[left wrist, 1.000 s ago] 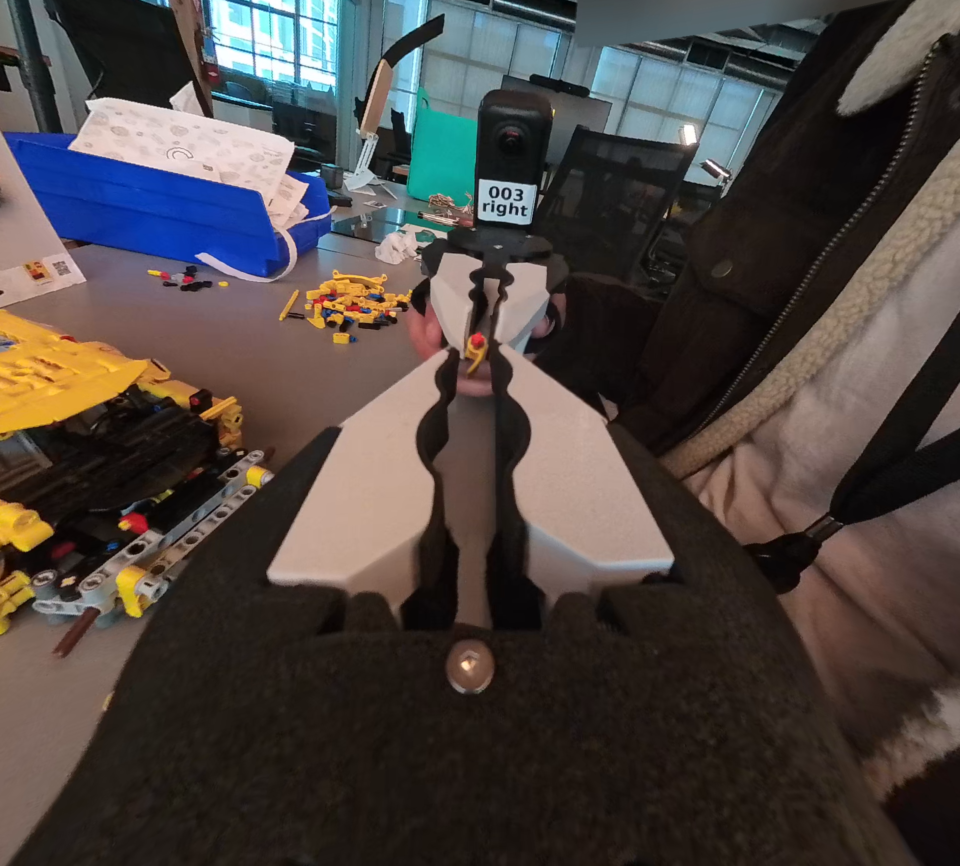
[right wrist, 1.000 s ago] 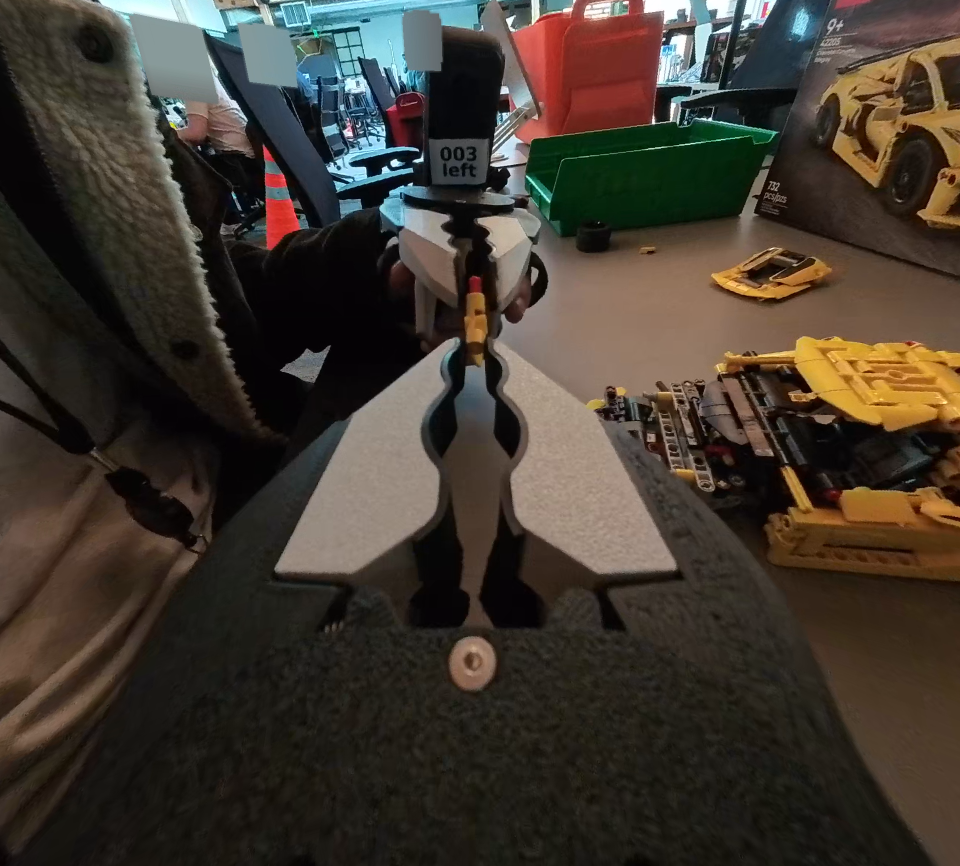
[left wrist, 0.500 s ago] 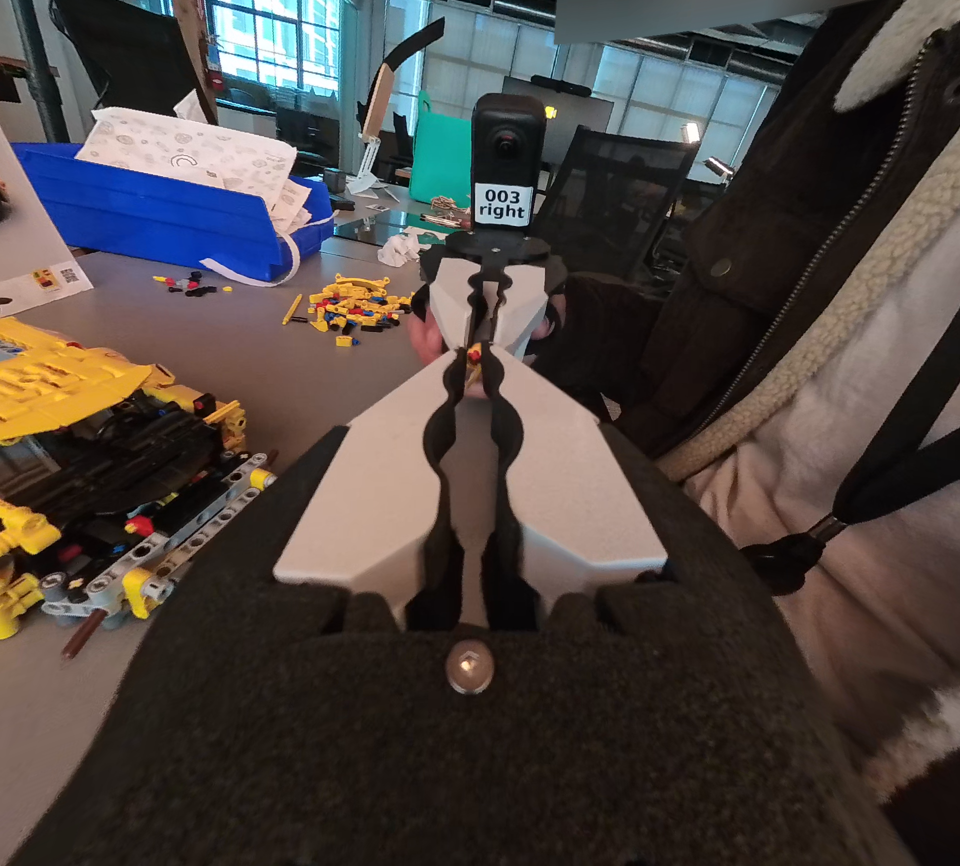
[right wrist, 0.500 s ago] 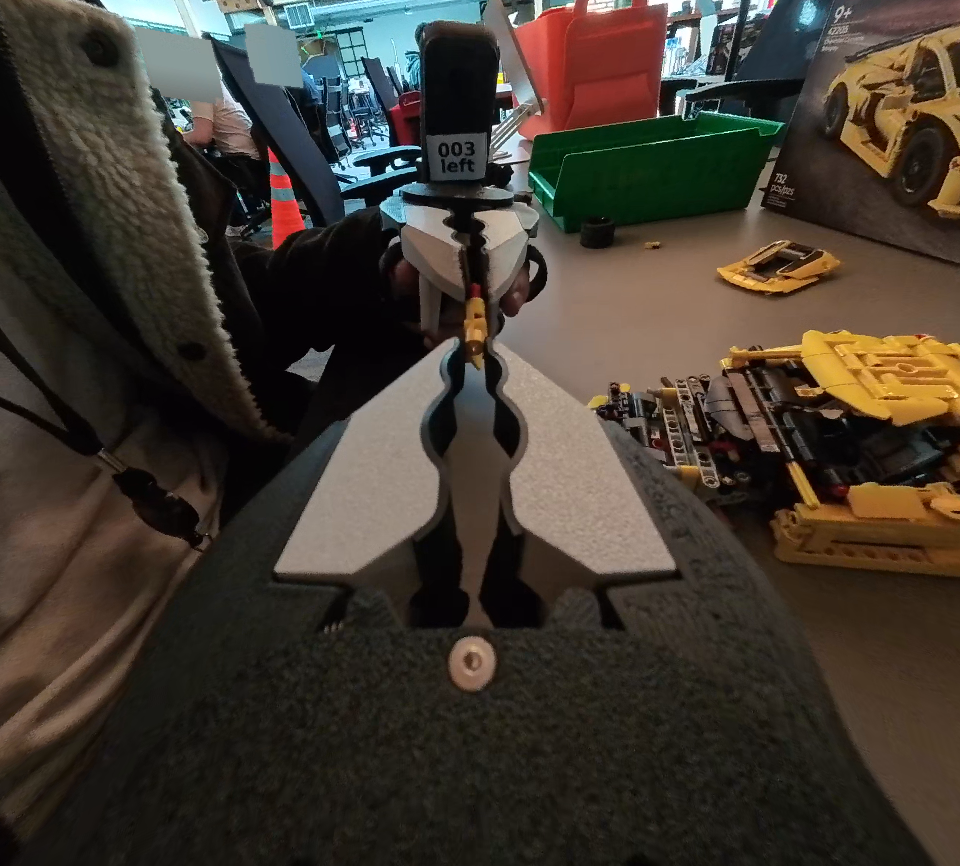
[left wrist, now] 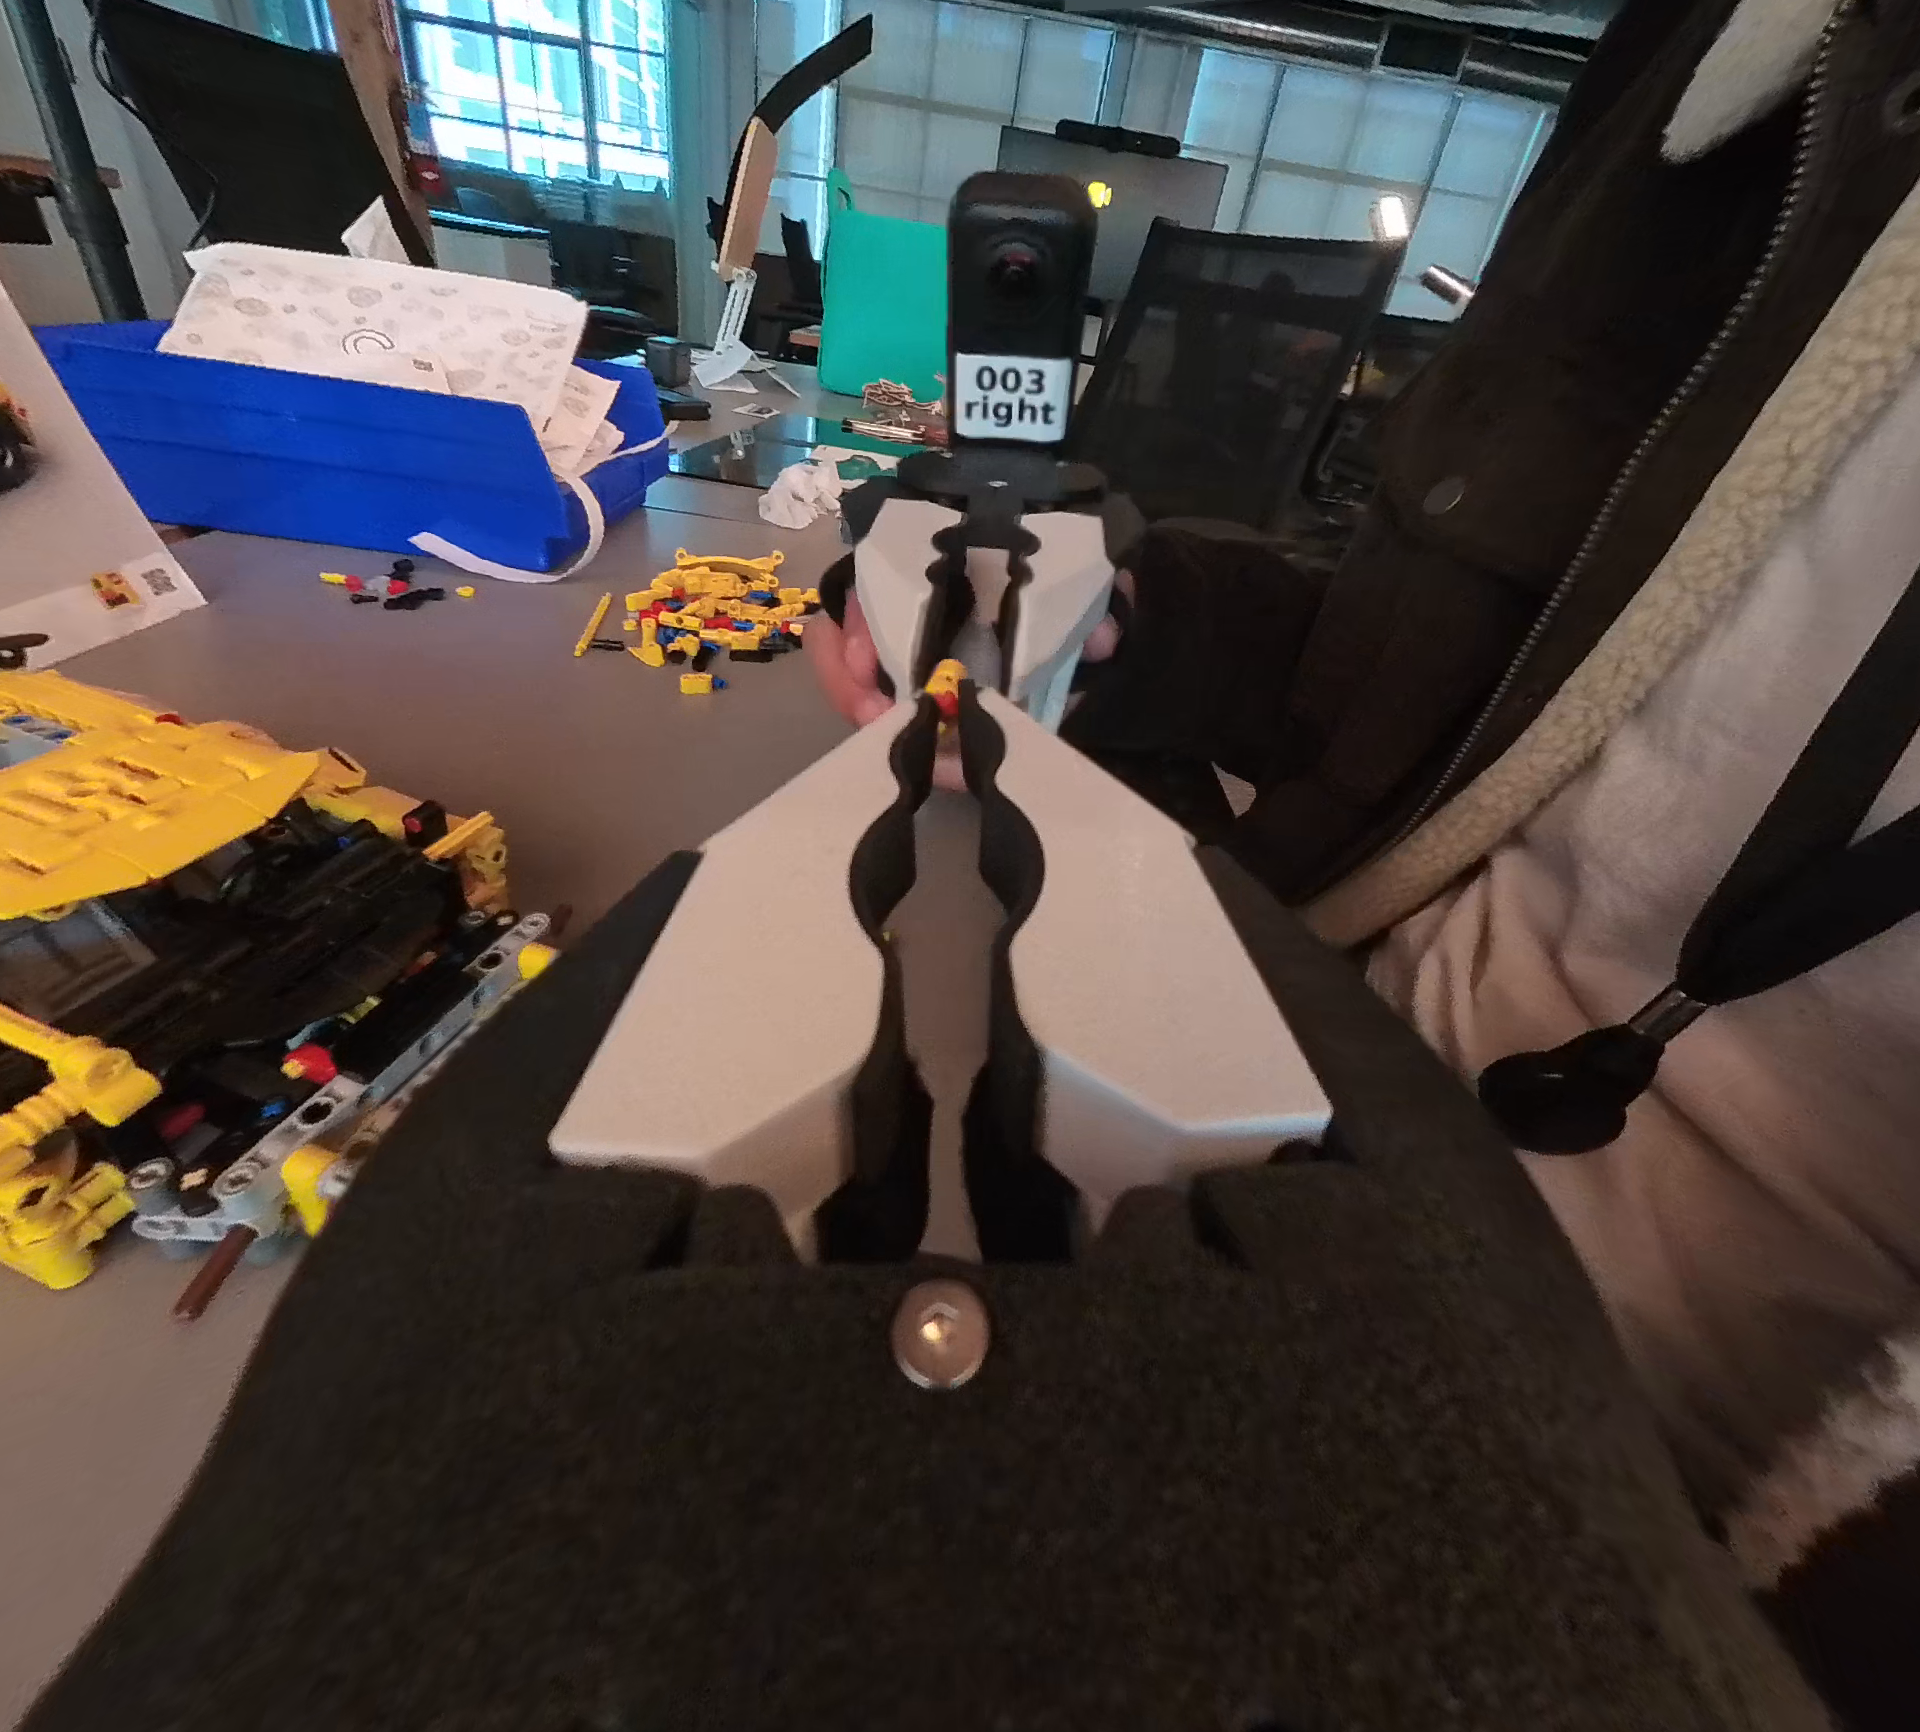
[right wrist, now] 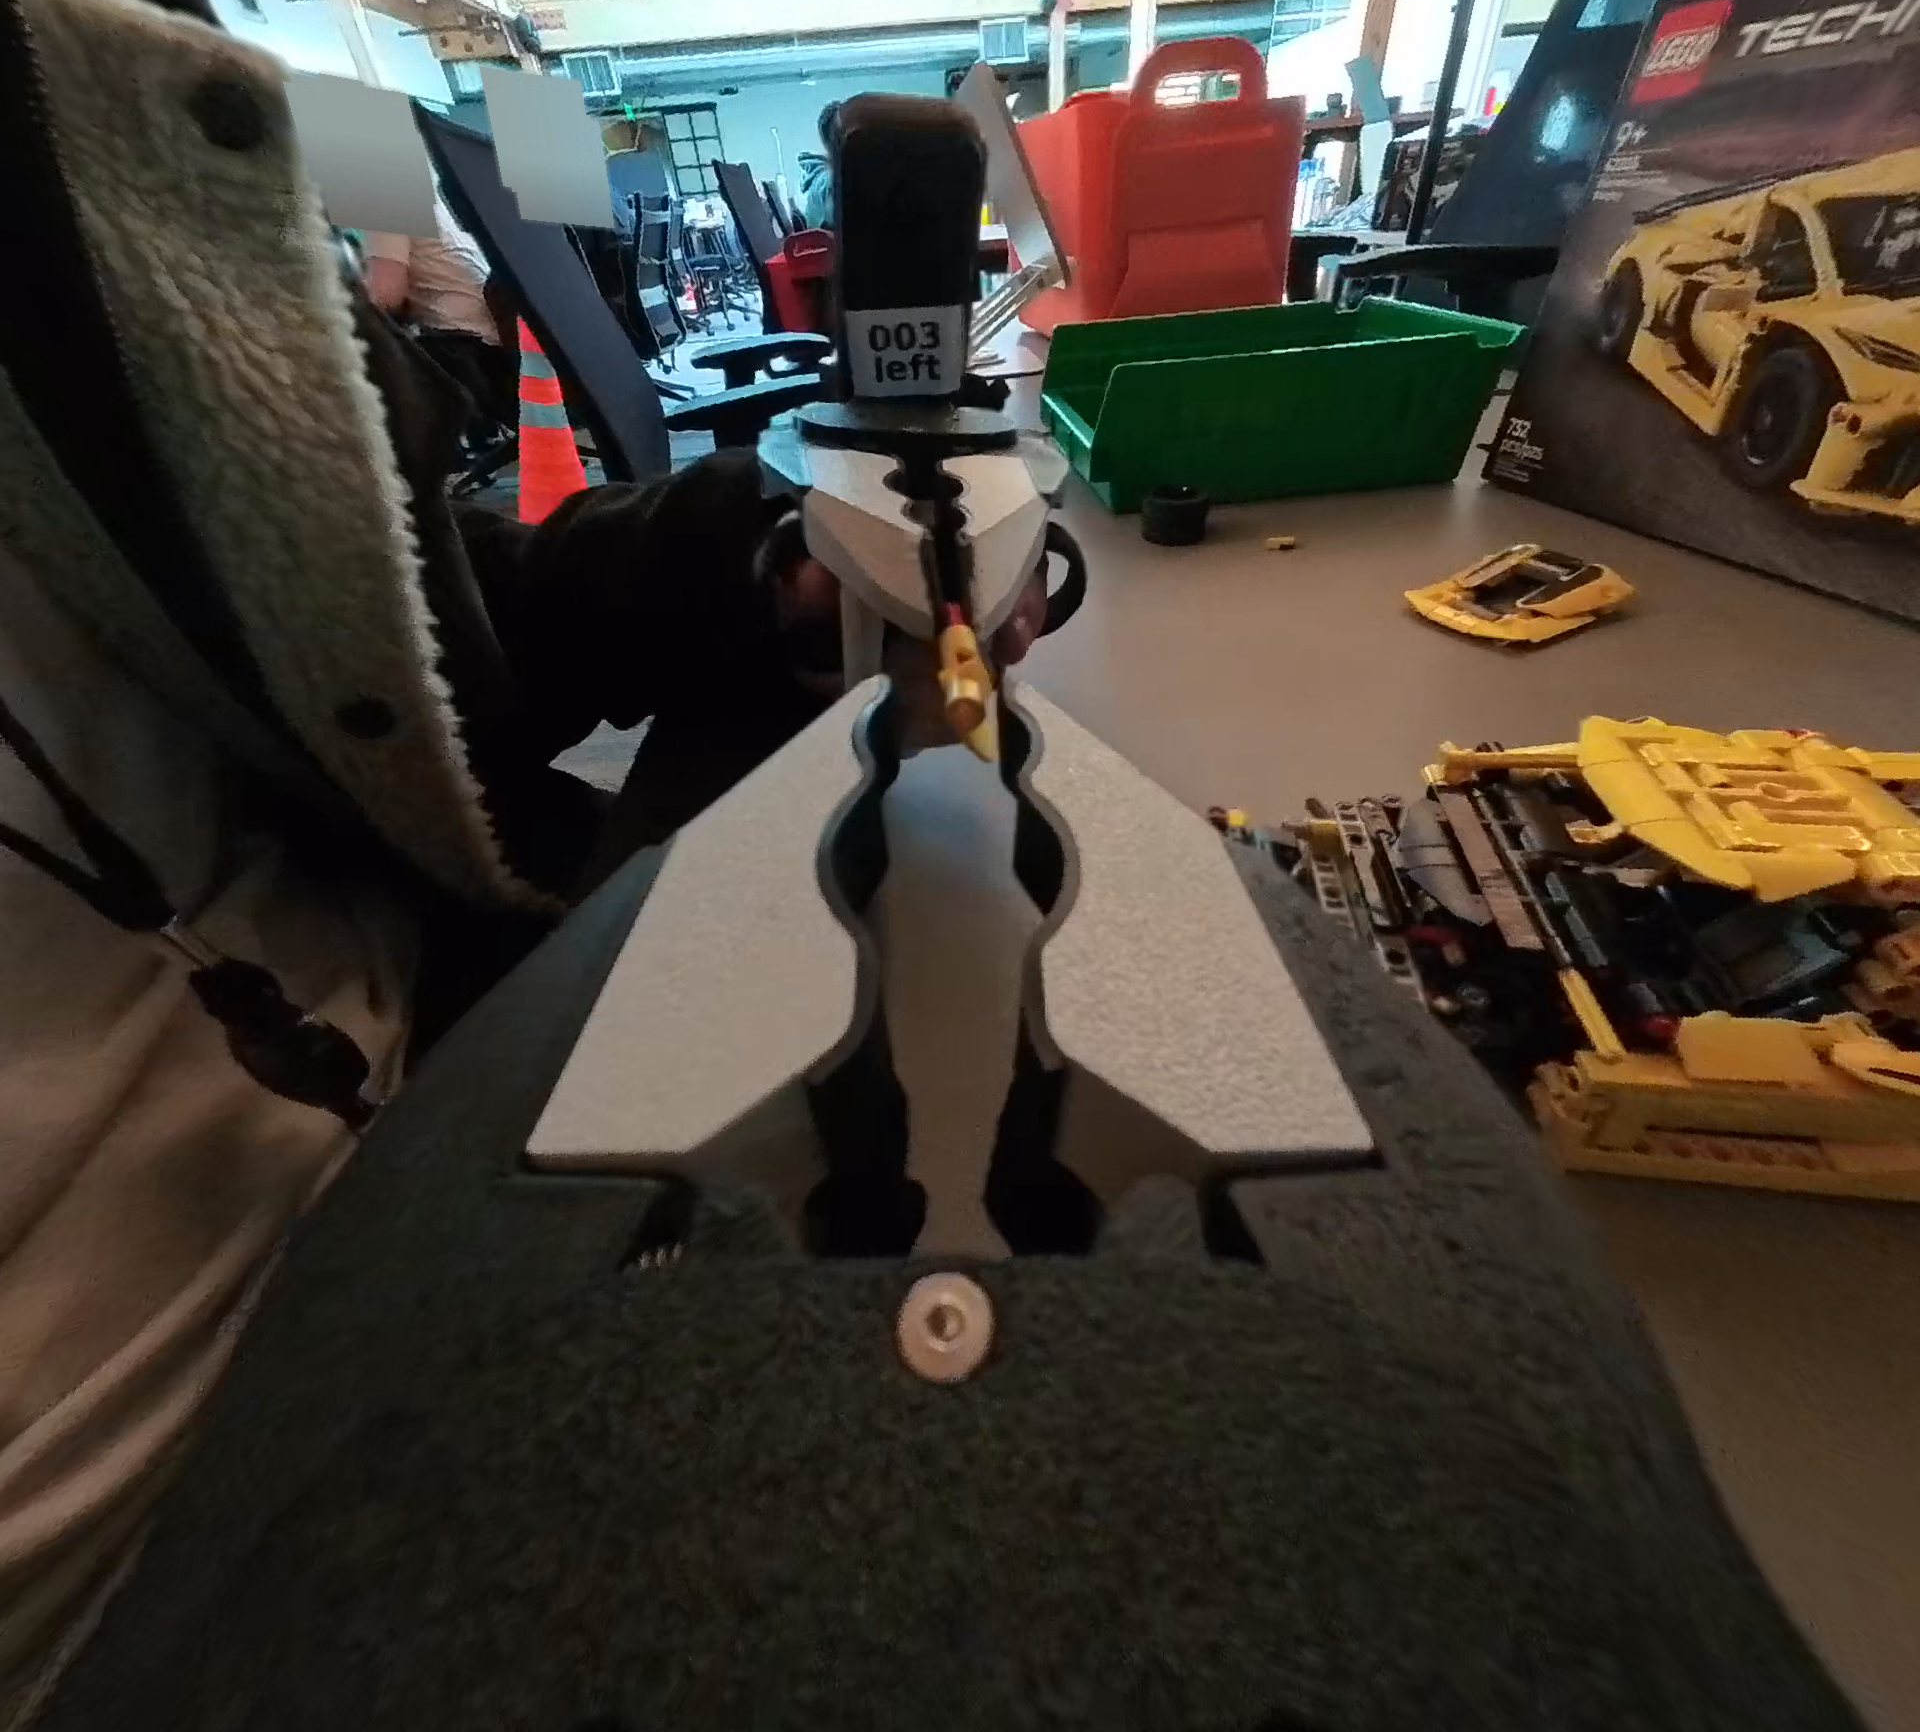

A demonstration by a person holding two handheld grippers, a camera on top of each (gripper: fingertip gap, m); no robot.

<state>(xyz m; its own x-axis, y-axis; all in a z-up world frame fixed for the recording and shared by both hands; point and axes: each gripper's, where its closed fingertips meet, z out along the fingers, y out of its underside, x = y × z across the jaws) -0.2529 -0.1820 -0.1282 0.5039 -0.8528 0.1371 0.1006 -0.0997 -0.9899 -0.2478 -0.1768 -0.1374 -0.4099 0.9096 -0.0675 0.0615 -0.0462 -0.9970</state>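
Yellow plastic, a small toy-brick piece with a red end (left wrist: 943, 683), sits pinched at the very tips of the left gripper (left wrist: 940, 706), whose jaws are pressed together on it. The right gripper (right wrist: 951, 726) faces it tip to tip; its jaws stand slightly spread around the piece's free yellow end (right wrist: 961, 685), and whether they touch it is unclear. Both are held above a grey table (left wrist: 499, 726), with a half-built yellow and black model car (right wrist: 1662, 903) beside them and loose bricks (left wrist: 717, 612) farther off.
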